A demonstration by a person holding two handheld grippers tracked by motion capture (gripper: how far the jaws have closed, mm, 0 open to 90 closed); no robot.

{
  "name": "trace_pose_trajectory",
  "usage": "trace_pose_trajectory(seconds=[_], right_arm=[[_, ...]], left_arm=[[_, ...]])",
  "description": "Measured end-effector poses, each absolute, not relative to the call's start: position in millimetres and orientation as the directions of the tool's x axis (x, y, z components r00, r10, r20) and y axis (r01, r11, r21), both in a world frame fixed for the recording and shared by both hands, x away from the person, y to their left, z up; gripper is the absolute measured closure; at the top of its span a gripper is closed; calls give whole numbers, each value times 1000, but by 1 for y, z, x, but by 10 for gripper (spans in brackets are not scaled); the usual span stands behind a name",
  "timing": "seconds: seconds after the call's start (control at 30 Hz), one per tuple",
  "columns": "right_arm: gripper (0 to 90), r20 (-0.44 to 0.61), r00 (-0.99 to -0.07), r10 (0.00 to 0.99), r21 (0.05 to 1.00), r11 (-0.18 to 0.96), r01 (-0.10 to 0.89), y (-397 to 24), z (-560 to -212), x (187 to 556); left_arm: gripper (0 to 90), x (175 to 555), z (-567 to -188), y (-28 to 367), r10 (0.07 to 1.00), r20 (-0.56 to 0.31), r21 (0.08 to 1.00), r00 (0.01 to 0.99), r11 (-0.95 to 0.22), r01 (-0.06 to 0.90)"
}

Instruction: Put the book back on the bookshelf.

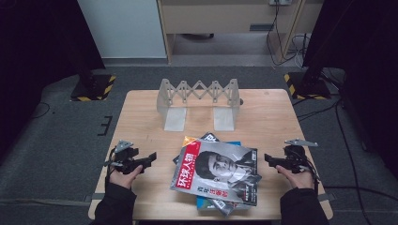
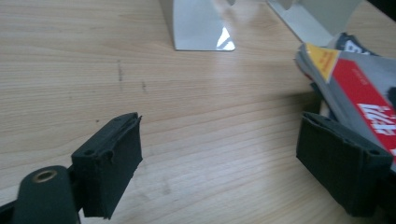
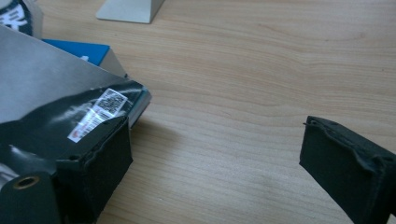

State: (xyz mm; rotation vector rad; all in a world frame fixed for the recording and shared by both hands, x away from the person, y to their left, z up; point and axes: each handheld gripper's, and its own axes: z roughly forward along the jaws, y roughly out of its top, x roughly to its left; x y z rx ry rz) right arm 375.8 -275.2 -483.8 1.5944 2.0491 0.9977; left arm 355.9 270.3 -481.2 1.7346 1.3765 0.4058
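A stack of magazines [image 1: 218,171] lies at the near middle of the wooden table [image 1: 141,117], the top one with a red title strip and a portrait cover. My left gripper [image 1: 151,158] rests on the table to the left of the stack, open, nothing between its jaws. In the left gripper view the stack's red-and-grey corner [image 2: 355,79] lies beside the right jaw. My right gripper [image 1: 267,159] rests to the right of the stack, also open. In the right gripper view the dark magazine corner [image 3: 70,116] lies just past the left jaw.
A grey expandable metal book rack [image 1: 199,101] stands at the back middle of the table, its two flat feet pointing toward me. Bare wood lies between the rack and the stack. Black stands and cables are on the floor around the table.
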Motion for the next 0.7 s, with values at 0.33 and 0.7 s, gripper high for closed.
trace_pose_trajectory(seconds=[0.33,0.7], right_arm=[[90,144,-347,927,757,123,642,-261,-471,368],[82,168,-376,911,781,110,615,-250,-465,360]], left_arm=[[171,343,-474,251,866,-265,791,425,-57,609],[211,332,-473,234,830,-299,783,471,-70,618]])
